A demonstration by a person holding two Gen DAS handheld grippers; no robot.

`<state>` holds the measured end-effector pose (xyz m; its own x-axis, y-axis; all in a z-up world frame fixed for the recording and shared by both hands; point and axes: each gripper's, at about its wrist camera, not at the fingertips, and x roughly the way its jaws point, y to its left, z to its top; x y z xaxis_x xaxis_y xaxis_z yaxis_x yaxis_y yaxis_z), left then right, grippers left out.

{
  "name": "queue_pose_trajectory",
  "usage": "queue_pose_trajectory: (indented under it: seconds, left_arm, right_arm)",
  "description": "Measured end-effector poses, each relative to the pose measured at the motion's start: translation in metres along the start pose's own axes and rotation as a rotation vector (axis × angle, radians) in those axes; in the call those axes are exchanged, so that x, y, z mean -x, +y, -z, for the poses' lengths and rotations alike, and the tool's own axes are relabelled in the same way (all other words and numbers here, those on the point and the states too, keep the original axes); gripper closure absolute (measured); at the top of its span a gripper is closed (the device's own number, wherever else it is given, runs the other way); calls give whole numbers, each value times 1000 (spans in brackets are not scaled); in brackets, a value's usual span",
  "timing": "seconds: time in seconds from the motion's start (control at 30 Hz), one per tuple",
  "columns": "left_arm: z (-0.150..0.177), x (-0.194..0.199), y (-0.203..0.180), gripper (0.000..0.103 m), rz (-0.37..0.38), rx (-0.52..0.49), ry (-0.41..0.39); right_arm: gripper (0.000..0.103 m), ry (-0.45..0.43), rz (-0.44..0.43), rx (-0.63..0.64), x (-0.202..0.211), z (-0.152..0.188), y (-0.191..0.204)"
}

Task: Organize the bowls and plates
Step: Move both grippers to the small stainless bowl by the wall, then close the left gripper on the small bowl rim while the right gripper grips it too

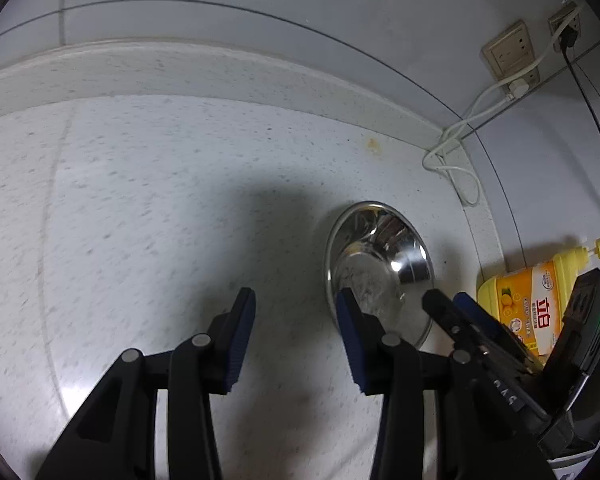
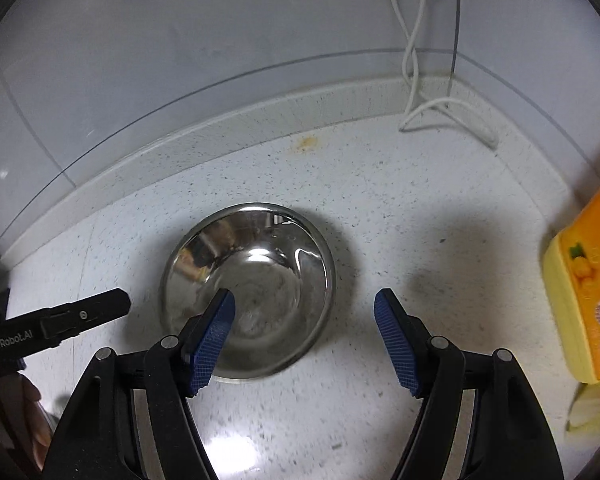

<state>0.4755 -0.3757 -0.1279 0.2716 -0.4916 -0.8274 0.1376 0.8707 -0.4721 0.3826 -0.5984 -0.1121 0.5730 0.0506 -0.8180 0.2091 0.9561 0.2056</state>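
Left gripper (image 1: 296,312): fingers (image 1: 242,332) parted, nothing between them, only bare counter (image 1: 140,200) in the gap. Blue ribbed pads facing each other; right-hand pad overlapping the near rim of the bowl (image 1: 378,264) in the left wrist view, contact impossible to tell.

Right gripper (image 2: 305,316): fingers (image 2: 216,332) spread wide, nothing gripped. Left pad seen over the bowl (image 2: 247,288), above its near inner wall; right pad over speckled counter (image 2: 420,200) just beside the bowl. Touching or hovering: cannot tell.

Bowl: steel, shiny, upright, open side up, empty, standing on the counter near the back edge. Reflections of the room in its wall.

Beside the left gripper in the left wrist view, the right gripper's black body (image 1: 500,340) with a green light. In the right wrist view, one black finger (image 2: 60,320) of the left gripper at the left edge, marked GenRobot.AI, tip near the bowl's left rim but apart from it; part of a hand (image 2: 32,420) below it.

Further out: yellow and orange soap bottle (image 1: 536,300) with a pump, right of the bowl, well apart. White cable (image 2: 412,60) hanging from a wall socket (image 1: 508,52) down onto the counter's raised back edge. Small yellowish stain (image 2: 306,142) on the counter near that edge. Grey tiled wall (image 1: 260,0) behind.
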Motion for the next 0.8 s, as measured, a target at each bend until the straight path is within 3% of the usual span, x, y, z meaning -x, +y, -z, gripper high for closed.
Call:
queue_pose_trajectory:
  seconds: [0.13,0.27,0.53,0.63,0.73,0.8]
  left_arm:
    - [-7,-21,-2,63,-4,-3,33]
    - [-8,-34,3,63,18,31,55]
    - [-11,-43,-4,65,56,23,50]
    - [-10,-45,-7,79,59,6,53]
    - [-8,-45,-10,93,71,-15,52]
    - [-6,-43,-11,95,69,-19,46]
  right_arm:
    - [37,17,-5,-15,-10,-1,-2]
    - [47,42,-20,-24,-23,-2,-4]
    - [79,69,-57,-45,-40,1,-10]
    - [86,62,-48,-40,-40,6,-11]
    - [88,62,-50,-30,-39,9,-10]
    - [88,63,-49,-23,-37,11,-9]
